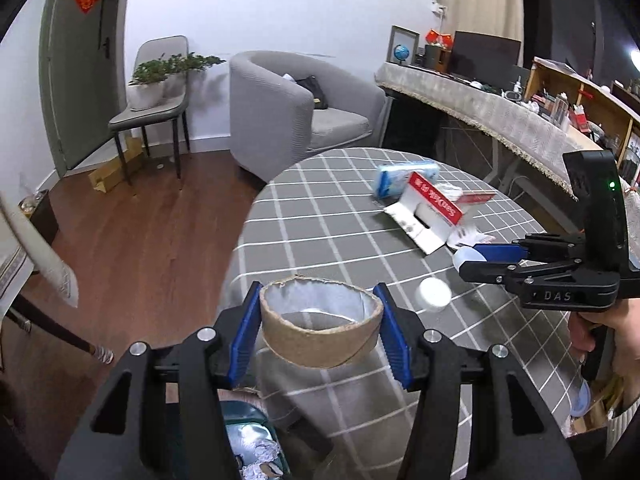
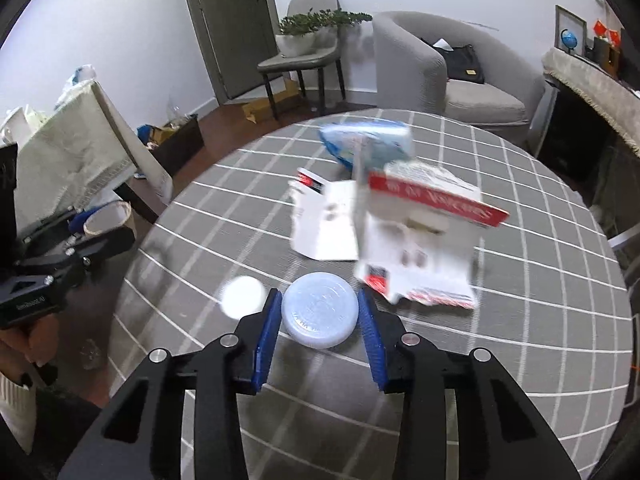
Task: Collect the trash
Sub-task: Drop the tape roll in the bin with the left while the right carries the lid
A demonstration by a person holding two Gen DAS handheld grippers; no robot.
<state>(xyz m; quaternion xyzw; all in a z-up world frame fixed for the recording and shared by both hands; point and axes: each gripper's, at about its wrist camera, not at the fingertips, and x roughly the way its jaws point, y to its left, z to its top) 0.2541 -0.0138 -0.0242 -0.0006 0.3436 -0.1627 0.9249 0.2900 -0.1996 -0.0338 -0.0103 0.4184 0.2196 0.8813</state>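
L gripper (image 1: 318,320) clamps a cardboard tube (image 1: 320,326) between its blue pads, tube's open end facing up, held over the bench (image 1: 304,216) edge. Below the tube, off the bench edge, sits a bin (image 1: 252,444) w/ crumpled paper inside. R gripper (image 2: 318,322) holds a pale round lid (image 2: 319,310) flat between its pads, just above the checked cloth. Near the lid, to its left in the right wrist view, lies a white cap (image 2: 244,295) on the bench. Beyond the lid, a pile of opened white-and-red packaging (image 2: 416,232), partly blurred, w/ a blue-and-white pack (image 2: 368,140) at its far side. Both still on the bench, well apart from the tube.
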